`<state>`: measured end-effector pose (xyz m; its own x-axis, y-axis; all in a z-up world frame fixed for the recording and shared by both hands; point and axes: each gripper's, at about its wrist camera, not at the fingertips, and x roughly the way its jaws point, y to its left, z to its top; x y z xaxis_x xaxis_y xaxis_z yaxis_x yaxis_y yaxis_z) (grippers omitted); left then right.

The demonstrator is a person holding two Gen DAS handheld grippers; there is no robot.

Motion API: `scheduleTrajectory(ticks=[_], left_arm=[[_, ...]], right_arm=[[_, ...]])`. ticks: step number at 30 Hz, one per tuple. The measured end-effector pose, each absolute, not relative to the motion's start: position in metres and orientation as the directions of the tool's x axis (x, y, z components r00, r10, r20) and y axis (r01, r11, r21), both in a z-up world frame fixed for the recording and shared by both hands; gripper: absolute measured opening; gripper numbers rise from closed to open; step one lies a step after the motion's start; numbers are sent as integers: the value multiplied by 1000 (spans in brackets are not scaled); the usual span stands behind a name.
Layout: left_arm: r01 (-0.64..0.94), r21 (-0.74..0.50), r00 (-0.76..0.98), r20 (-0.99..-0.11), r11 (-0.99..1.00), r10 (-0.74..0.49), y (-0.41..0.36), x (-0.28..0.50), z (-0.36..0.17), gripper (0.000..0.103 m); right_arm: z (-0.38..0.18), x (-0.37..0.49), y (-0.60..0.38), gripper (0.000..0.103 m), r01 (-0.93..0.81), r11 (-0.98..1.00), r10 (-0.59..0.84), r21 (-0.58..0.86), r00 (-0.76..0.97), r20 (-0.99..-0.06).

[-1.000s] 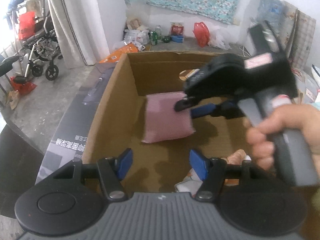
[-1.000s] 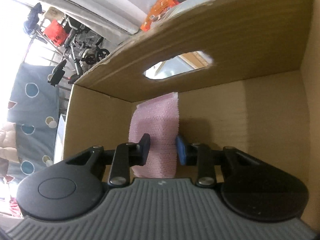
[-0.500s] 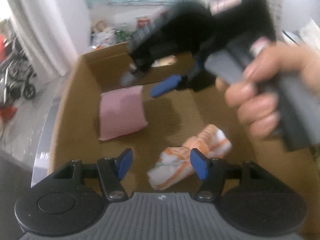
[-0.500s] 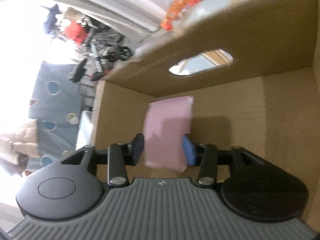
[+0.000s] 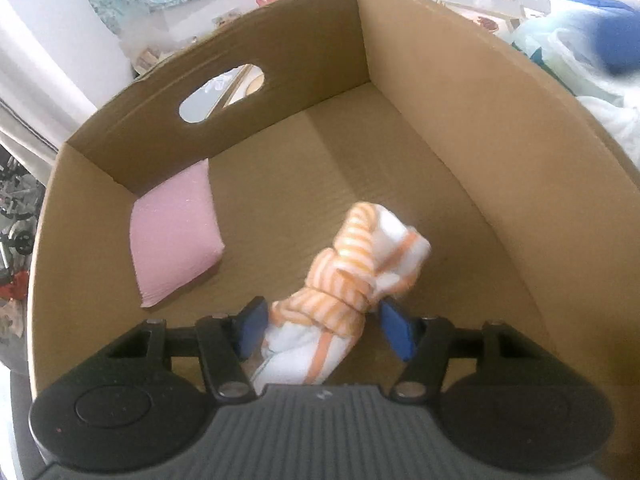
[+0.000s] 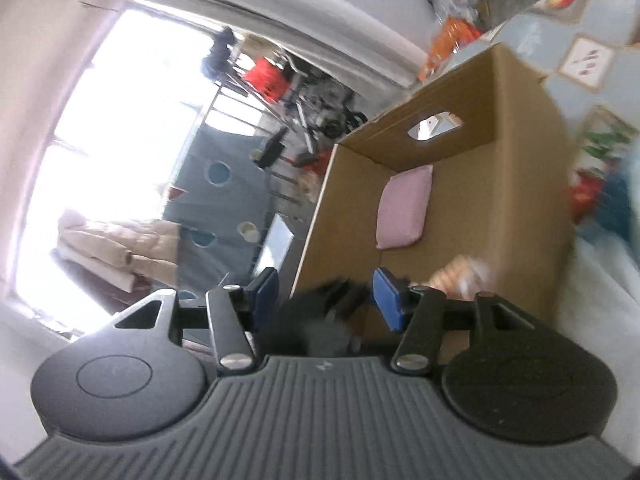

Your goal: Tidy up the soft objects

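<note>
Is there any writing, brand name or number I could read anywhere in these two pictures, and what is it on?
None can be read.
cardboard box: plain inside, no print showing.
pink cushion and striped cloth: no label visible.
Orange packet behind the box: marks too blurred to read.
Framed cards on the grey surface: red marks, too small and blurred.

A plain brown cardboard box (image 5: 440, 92) holds a solid pink pillow (image 5: 176, 236) and a white cloth with orange stripes (image 5: 352, 280). The gripper fingers (image 5: 394, 328) are blue.
</note>
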<state>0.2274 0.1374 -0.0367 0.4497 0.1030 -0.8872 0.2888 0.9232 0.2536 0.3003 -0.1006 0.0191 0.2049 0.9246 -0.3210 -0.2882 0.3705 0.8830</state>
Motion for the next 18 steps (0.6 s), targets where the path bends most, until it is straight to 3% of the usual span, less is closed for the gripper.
scheduleTrajectory(ticks=[4, 11, 18], left_arm=[[250, 229, 455, -885, 941, 95, 138, 229, -34, 47], [-1, -16, 432, -902, 1000, -14, 170, 261, -18, 46], [-332, -199, 432, -901, 922, -39, 202, 304, -15, 47]], right_arm=[[9, 256, -171, 62, -277, 370, 911, 887, 296, -287], [-28, 192, -277, 65, -170, 370, 833, 913, 495, -246], [-76, 141, -347, 67, -36, 296, 723, 955, 662, -199]])
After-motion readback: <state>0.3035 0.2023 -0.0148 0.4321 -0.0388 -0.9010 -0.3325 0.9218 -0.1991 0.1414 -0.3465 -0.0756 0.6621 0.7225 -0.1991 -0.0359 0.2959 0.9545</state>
